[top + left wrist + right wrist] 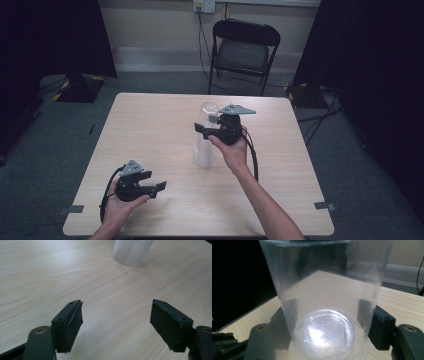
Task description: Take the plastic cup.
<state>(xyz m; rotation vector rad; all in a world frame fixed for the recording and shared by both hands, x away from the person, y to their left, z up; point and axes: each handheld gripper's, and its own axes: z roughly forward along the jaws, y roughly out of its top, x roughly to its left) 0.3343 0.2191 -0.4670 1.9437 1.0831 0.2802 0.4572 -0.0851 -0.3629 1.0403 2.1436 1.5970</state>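
Gripping one cup stack (325, 302), right gripper (325, 340), one table (150, 130)

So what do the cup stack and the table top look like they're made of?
Cup stack: clear thin plastic by the look, glossy; the wall behind shows through it, and stacked rims ring its base. Table: pale wood-grain surface, matte; the streaky grain shows in the left gripper view, though whether it is laminate or real wood is unclear.
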